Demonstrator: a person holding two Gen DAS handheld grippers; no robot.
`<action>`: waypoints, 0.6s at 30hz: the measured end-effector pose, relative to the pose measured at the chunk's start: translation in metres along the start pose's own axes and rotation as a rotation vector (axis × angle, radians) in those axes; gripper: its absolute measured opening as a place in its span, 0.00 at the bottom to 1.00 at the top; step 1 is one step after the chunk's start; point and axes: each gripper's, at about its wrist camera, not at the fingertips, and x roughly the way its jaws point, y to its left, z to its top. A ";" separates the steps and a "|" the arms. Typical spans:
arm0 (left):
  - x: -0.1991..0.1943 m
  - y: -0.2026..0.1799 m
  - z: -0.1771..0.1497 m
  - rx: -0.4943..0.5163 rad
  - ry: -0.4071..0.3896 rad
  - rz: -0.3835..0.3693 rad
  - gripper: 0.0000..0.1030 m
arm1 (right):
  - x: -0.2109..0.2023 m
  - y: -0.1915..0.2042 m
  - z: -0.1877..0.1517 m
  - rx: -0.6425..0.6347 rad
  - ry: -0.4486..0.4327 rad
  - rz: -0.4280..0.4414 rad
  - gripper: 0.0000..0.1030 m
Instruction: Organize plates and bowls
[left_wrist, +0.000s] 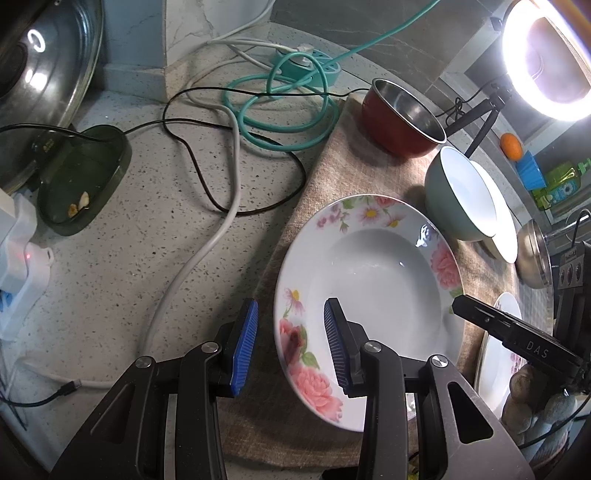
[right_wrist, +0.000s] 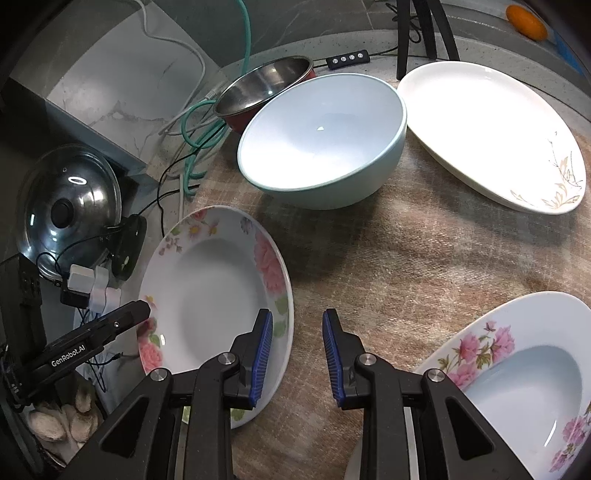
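Two blue-padded fingers of the left gripper (left_wrist: 290, 347) stand apart astride the near left rim of the flowered plate (left_wrist: 369, 266), not pressing it. Beyond the plate, on the brown mat (left_wrist: 332, 177), sit a pale green bowl (left_wrist: 458, 195) and a red metal-lined bowl (left_wrist: 402, 118). Left of the fingers a white cable (left_wrist: 207, 251), a black cord (left_wrist: 199, 177) and a dark green dish (left_wrist: 85, 177) crowd the counter.

From the right wrist, the right gripper (right_wrist: 297, 354) is likewise parted over the same plate's (right_wrist: 207, 295) right rim, clamping nothing. Only here show the white oval plate (right_wrist: 491, 133) far ahead and a second flowered plate (right_wrist: 517, 384) to the right. A pot lid (right_wrist: 70, 210) stands at the far left.
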 end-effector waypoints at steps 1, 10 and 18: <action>0.001 0.000 0.000 0.003 0.001 -0.001 0.34 | 0.001 0.000 0.000 0.000 0.003 0.002 0.23; 0.005 -0.004 0.001 0.019 0.011 -0.005 0.23 | 0.005 0.001 0.002 -0.007 0.015 0.013 0.15; 0.004 -0.004 -0.001 0.018 0.002 0.001 0.22 | 0.008 0.011 0.000 -0.041 0.013 -0.003 0.11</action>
